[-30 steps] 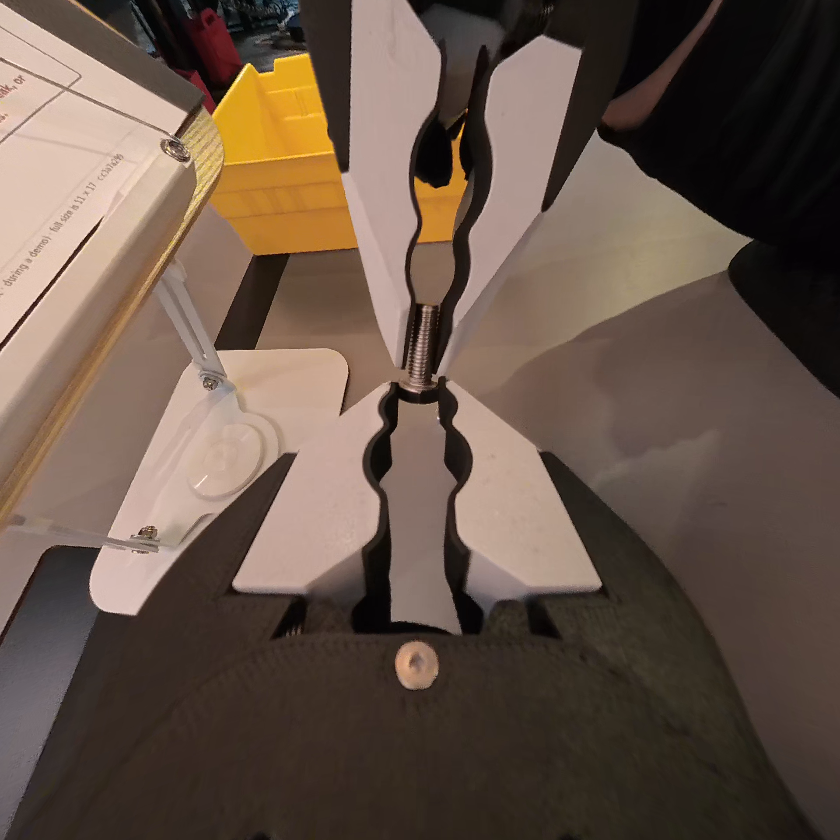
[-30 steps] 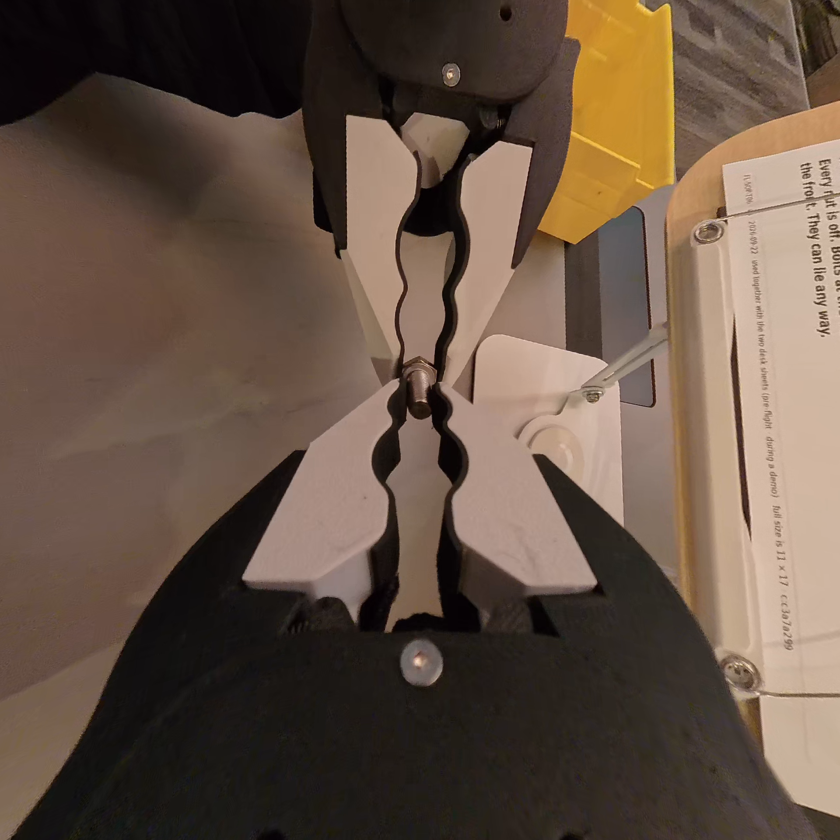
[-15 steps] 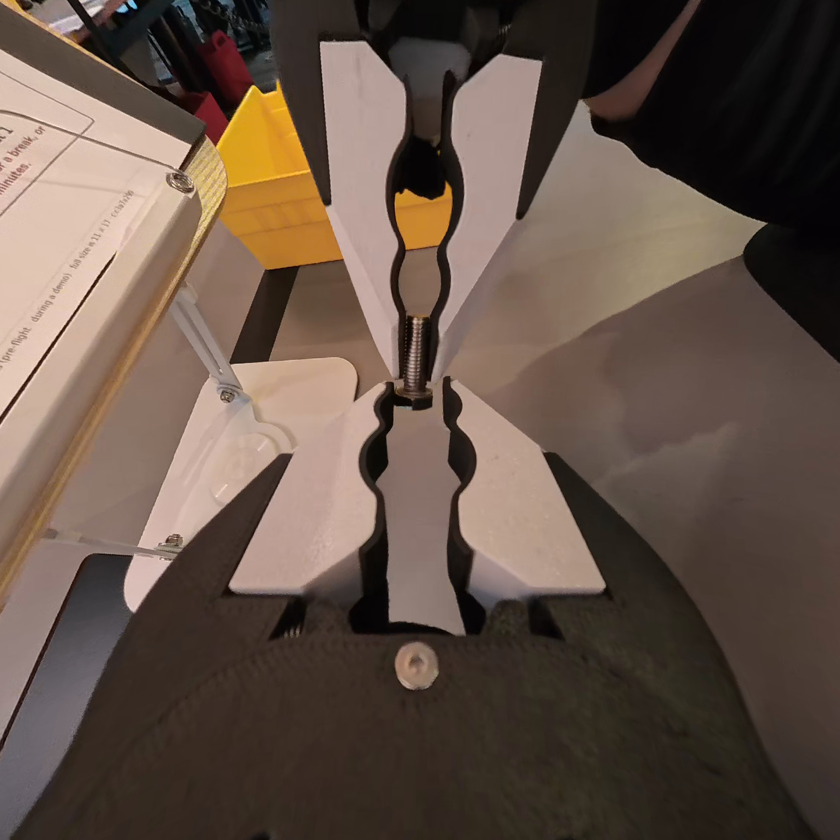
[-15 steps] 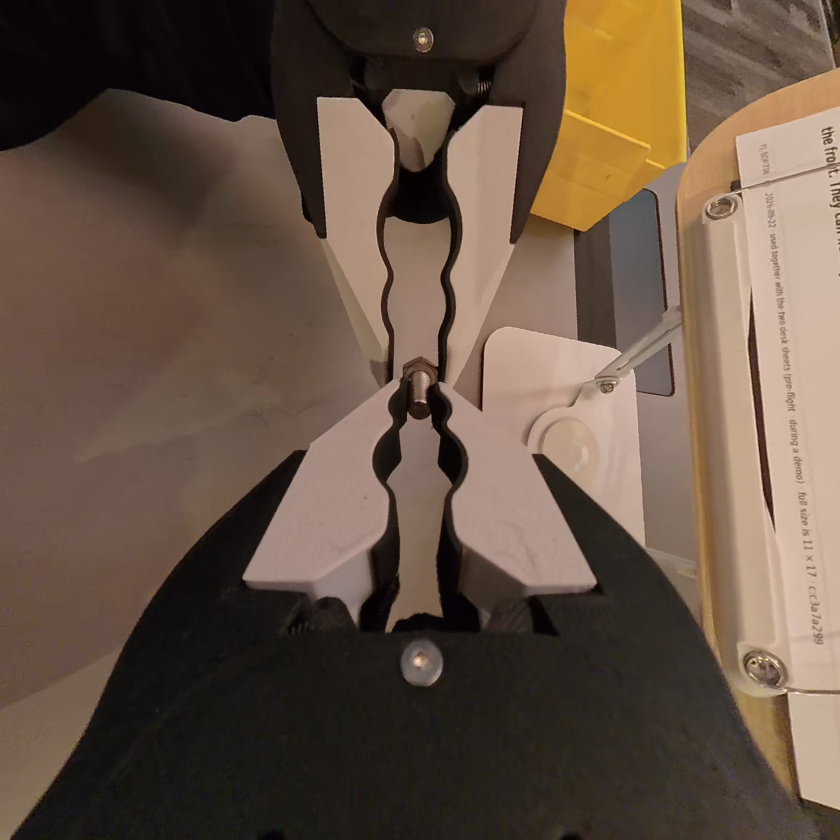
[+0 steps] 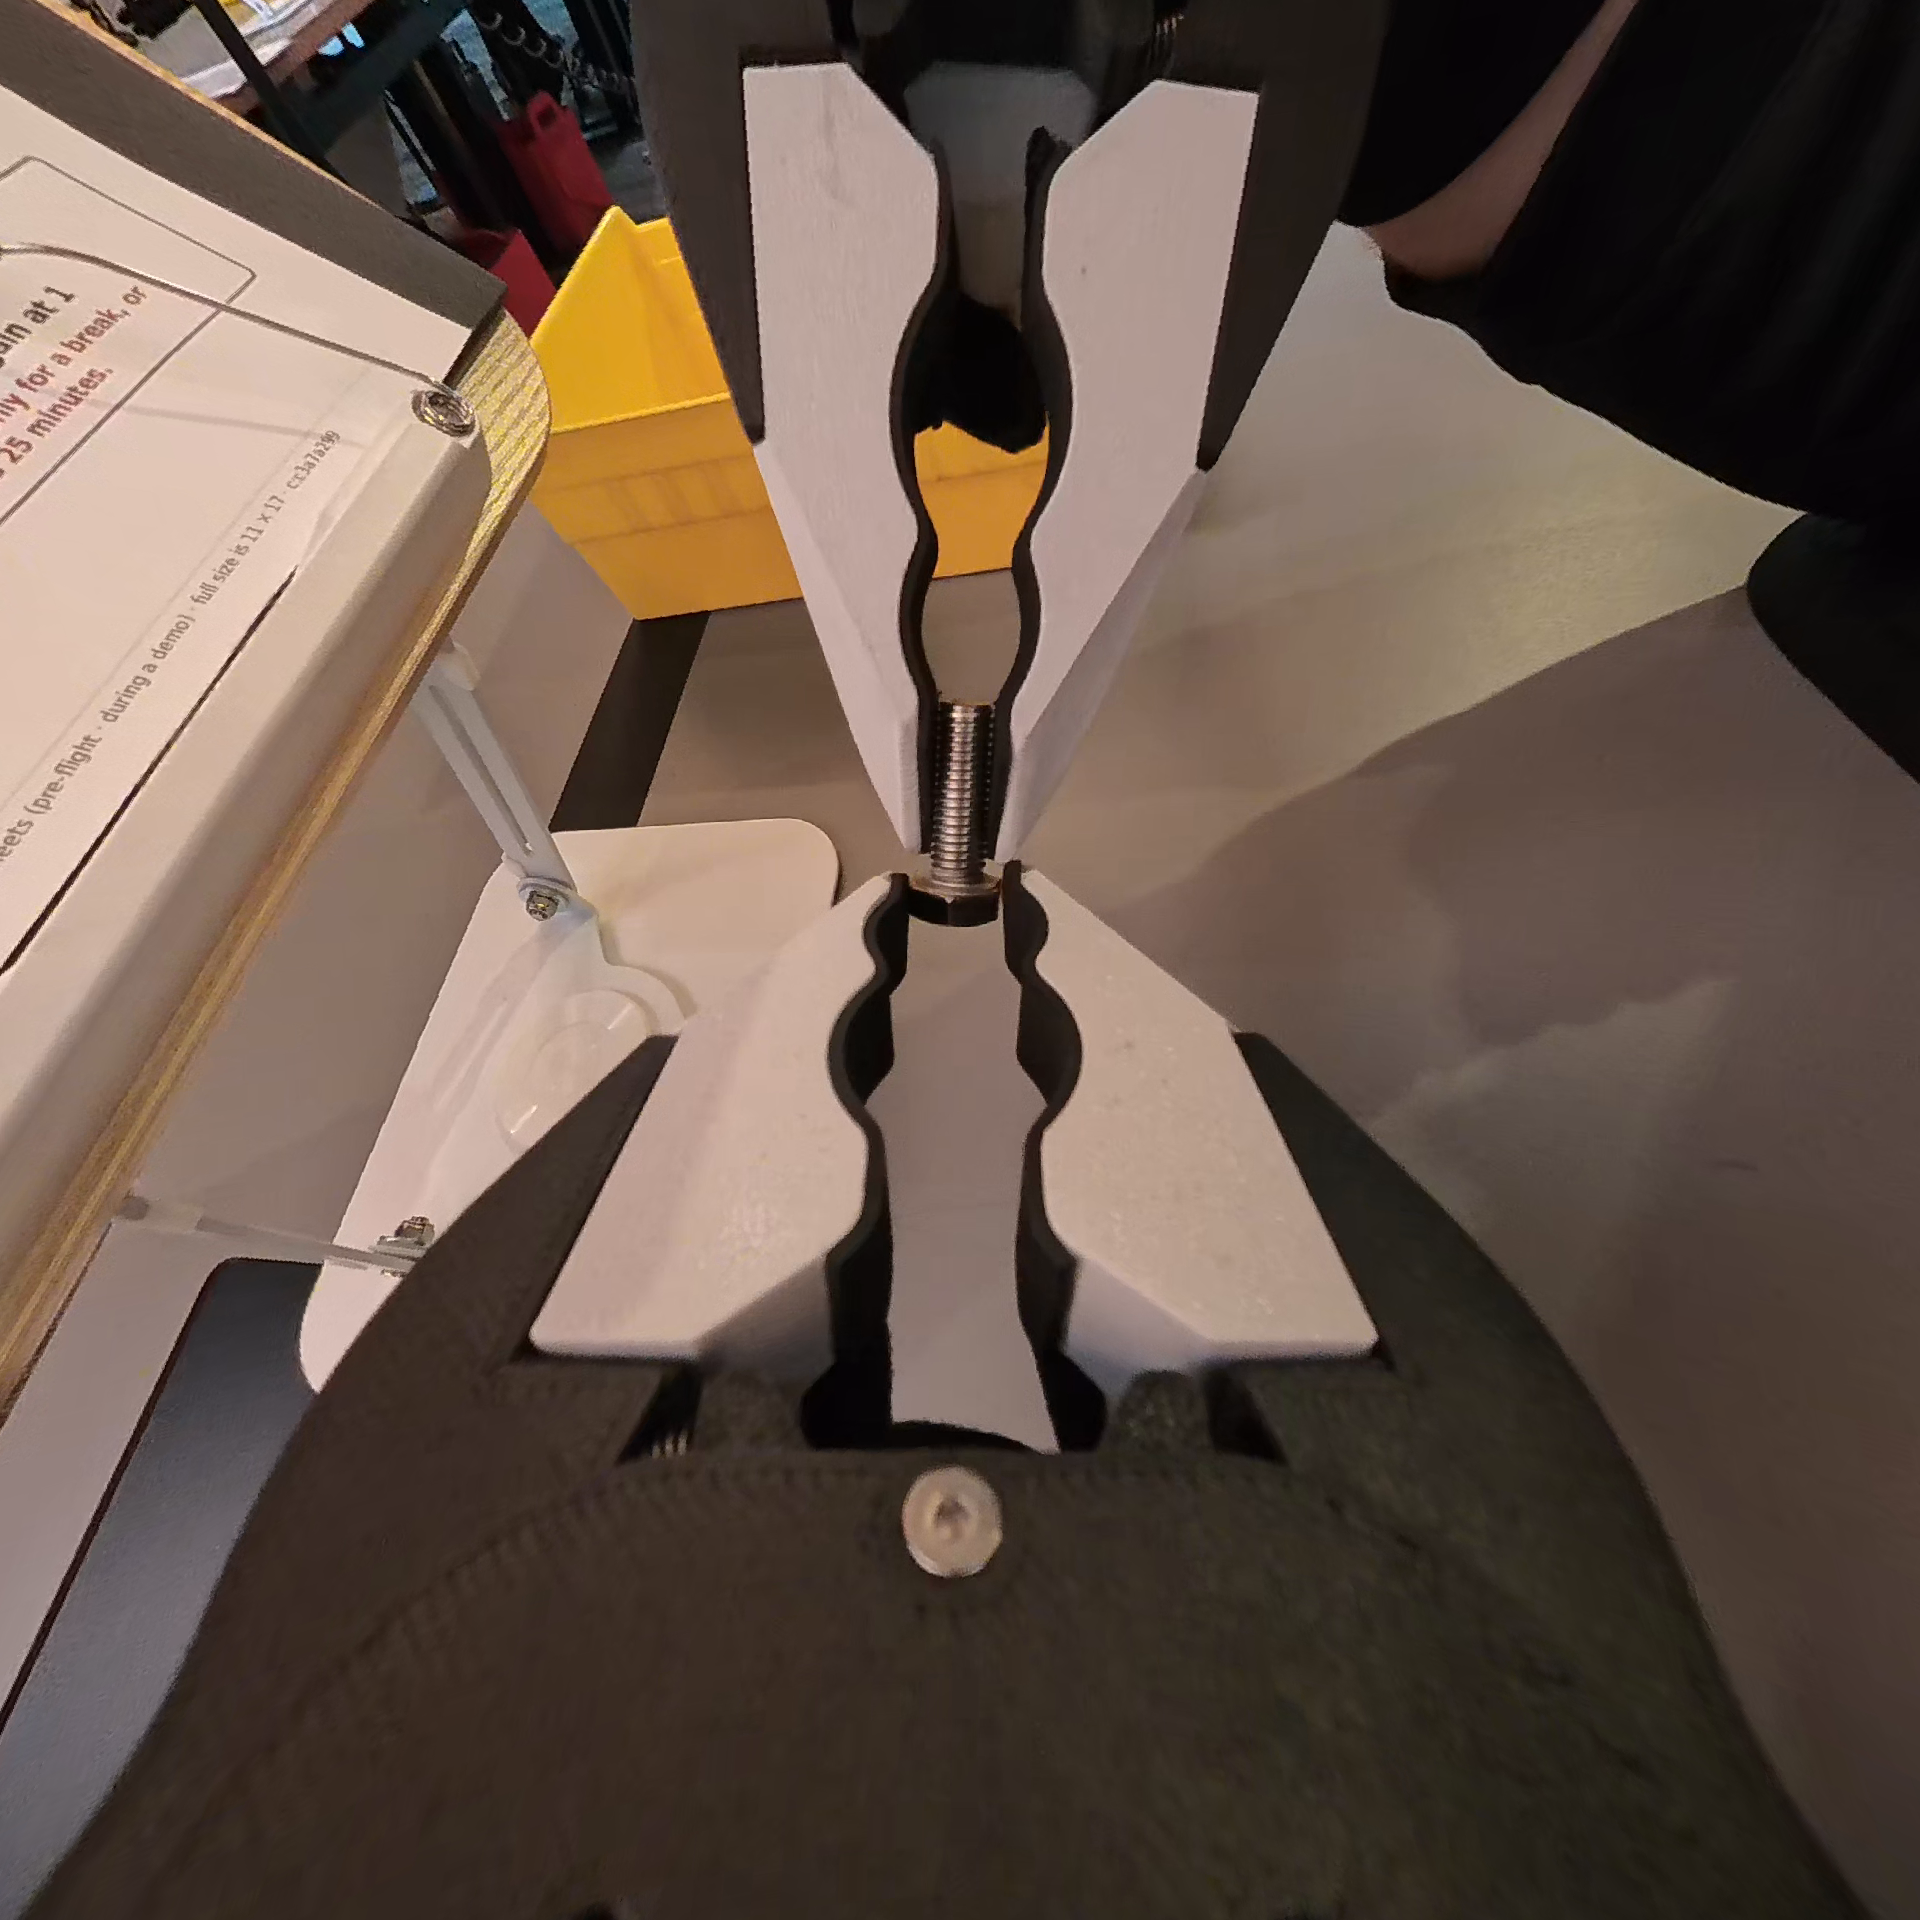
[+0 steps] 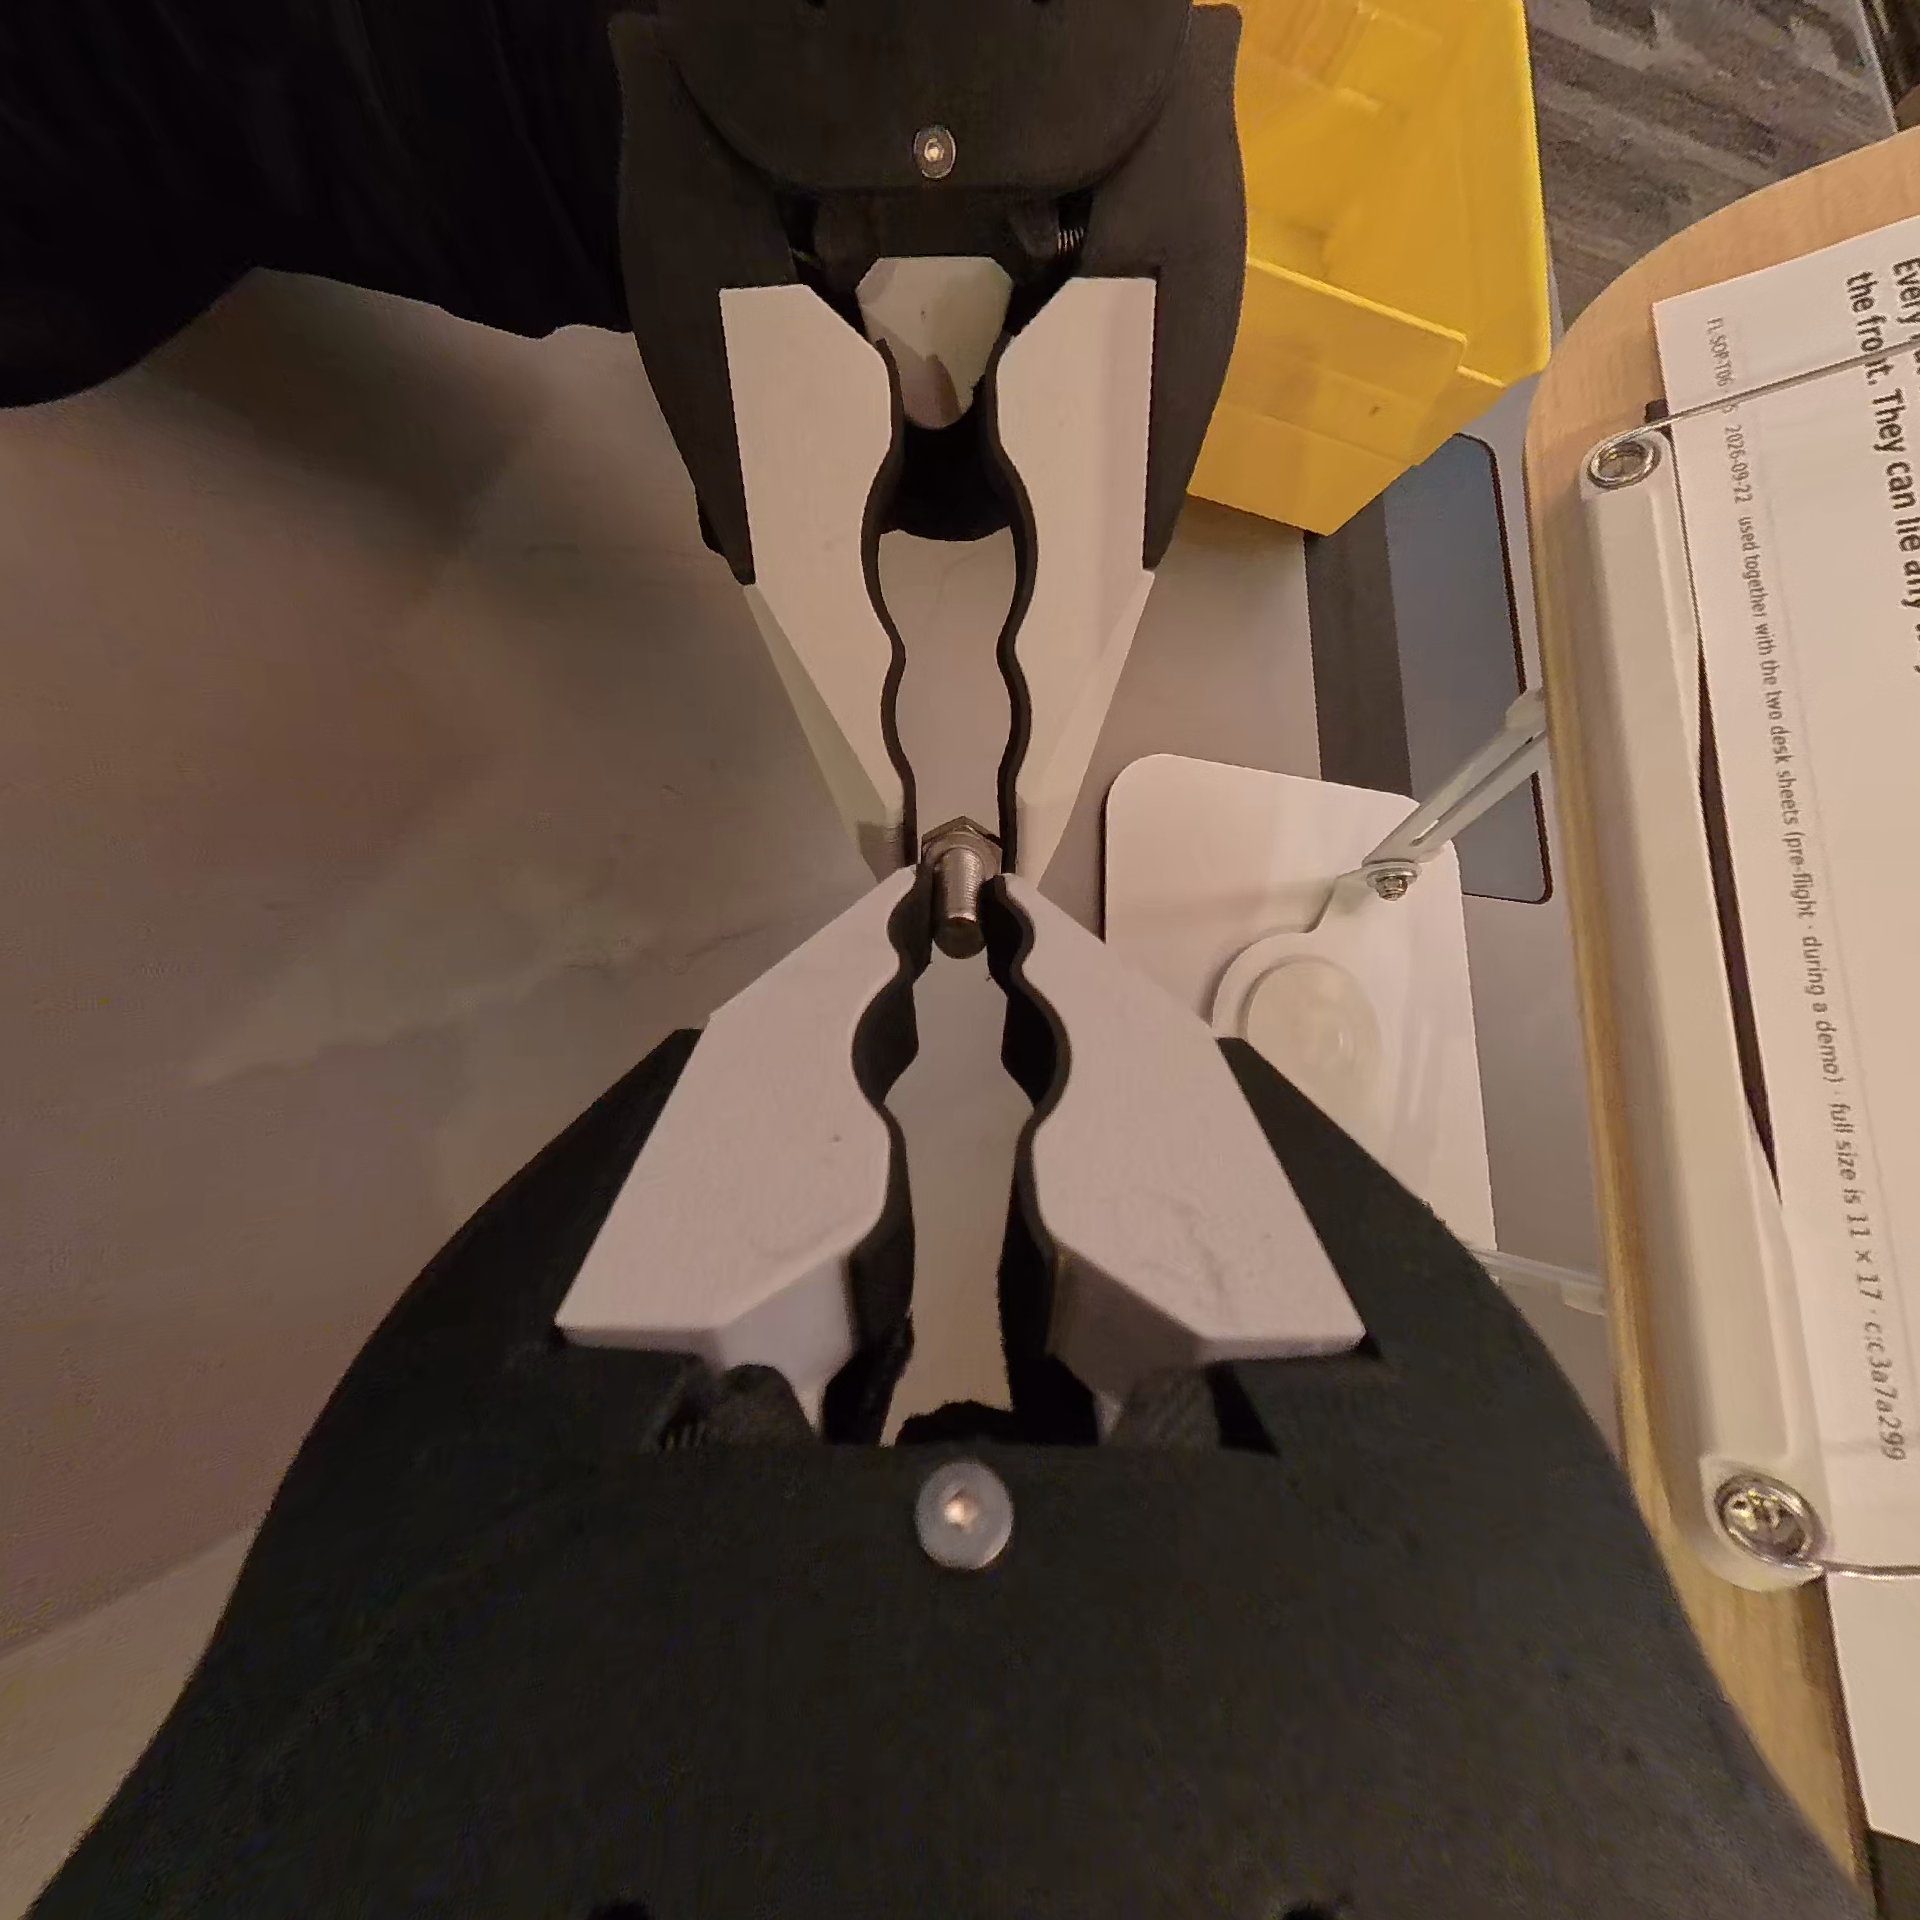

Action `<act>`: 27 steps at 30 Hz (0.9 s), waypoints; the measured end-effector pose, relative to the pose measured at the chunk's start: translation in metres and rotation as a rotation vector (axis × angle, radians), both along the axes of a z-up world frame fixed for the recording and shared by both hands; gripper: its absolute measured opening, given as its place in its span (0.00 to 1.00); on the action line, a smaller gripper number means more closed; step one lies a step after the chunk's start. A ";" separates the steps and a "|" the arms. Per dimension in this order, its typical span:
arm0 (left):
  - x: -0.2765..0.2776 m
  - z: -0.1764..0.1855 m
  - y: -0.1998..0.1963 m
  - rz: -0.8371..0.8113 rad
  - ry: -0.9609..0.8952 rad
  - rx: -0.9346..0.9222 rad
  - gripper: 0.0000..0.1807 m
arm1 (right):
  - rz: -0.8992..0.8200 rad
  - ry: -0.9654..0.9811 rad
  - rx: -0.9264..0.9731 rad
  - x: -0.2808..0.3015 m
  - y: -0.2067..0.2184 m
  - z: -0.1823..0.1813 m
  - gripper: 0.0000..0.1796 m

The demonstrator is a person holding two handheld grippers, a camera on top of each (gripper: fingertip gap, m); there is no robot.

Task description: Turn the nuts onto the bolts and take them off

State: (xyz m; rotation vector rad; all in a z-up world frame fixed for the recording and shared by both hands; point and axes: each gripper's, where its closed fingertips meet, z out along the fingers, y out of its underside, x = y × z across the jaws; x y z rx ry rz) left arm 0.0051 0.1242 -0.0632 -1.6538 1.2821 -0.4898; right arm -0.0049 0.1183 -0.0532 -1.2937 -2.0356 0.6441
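A steel bolt (image 5: 961, 779) hangs in the air between my two grippers, which face each other tip to tip. My left gripper (image 5: 954, 896) is shut on the hex nut (image 5: 954, 906) at the bolt's near end. My right gripper (image 5: 961, 847) comes in from the top of the left wrist view, shut on the threaded shaft. In the right wrist view my right gripper (image 6: 951, 899) holds the bolt (image 6: 958, 899), whose flat end points at the camera. The left gripper (image 6: 961, 821) pinches the nut (image 6: 961, 833) just beyond. I cannot tell how far the nut is threaded on.
Grey table top (image 5: 1507, 935) lies below. A yellow bin (image 5: 665, 488) stands at the back. A wooden board with a printed sheet under a clear cover (image 5: 208, 623) overhangs a white stand base (image 5: 644, 914); it sits right in the right wrist view (image 6: 1714, 831). A dark sleeve (image 5: 1714, 312) is top right. Less than 4 cm separates the two grippers' tips.
The right gripper has rolled from tilted to straight in line with the left one. Both have shifted slightly relative to the board. Both grips on the bolt and nut hold unchanged.
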 end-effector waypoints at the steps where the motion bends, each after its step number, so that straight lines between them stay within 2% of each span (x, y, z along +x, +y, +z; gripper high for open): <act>1: 0.000 0.000 0.000 0.000 0.000 0.002 0.09 | 0.000 0.002 -0.002 0.000 0.000 0.000 0.04; 27: 0.002 0.002 -0.001 -0.015 -0.035 0.019 0.11 | -0.026 0.016 -0.122 0.001 0.001 -0.001 0.04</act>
